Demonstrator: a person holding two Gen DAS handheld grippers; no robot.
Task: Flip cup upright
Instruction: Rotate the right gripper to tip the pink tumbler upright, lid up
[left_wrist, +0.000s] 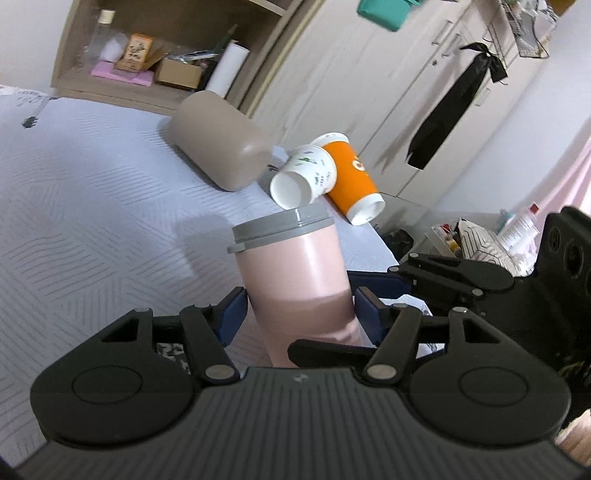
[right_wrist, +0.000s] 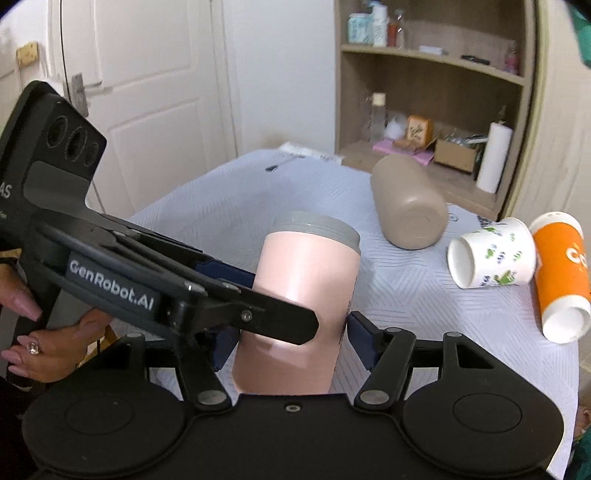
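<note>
A pink cup with a grey lid (left_wrist: 295, 266) stands upright on the pale blue quilted table (left_wrist: 92, 221), lid on top. It also shows in the right wrist view (right_wrist: 306, 295). My left gripper (left_wrist: 297, 306) has its blue pads on both sides of the cup's lower body, shut on it. My right gripper (right_wrist: 291, 339) also straddles the cup low down, pads close against its sides. The left gripper's body (right_wrist: 110, 266) crosses in front of the cup in the right wrist view.
A taupe bottle (left_wrist: 221, 140) lies on its side behind the cup. A white printed paper cup (left_wrist: 303, 175) and an orange paper cup (left_wrist: 351, 181) lie tipped near the table's right edge. A shelf unit (right_wrist: 436, 110) stands behind the table.
</note>
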